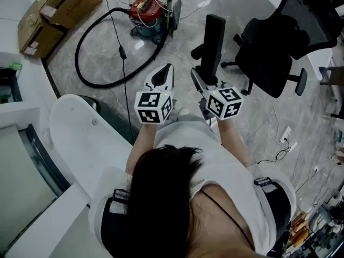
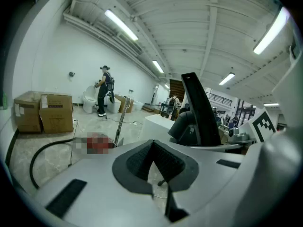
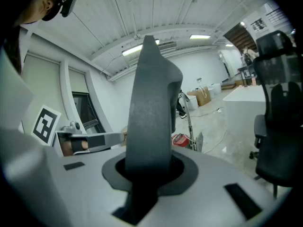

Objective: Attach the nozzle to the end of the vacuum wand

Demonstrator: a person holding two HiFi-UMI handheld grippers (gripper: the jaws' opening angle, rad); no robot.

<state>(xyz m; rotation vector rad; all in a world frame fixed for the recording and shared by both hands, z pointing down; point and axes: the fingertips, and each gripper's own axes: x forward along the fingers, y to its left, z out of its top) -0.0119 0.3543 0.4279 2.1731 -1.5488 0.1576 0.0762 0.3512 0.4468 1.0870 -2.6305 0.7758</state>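
right gripper jaws pinch the flat dark plastic nozzle, left gripper jaws closed on nothing, so I'd brace the slim metal wand lefty.

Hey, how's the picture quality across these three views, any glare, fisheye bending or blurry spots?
Head view: even soft light, a pale sheen on the floor, all fairly sharp. Left gripper view: strong fisheye with dark corners, ceiling lights bloom, one mosaic patch low left. Right gripper view: same fisheye; the nozzle looms close, dark and slightly soft.
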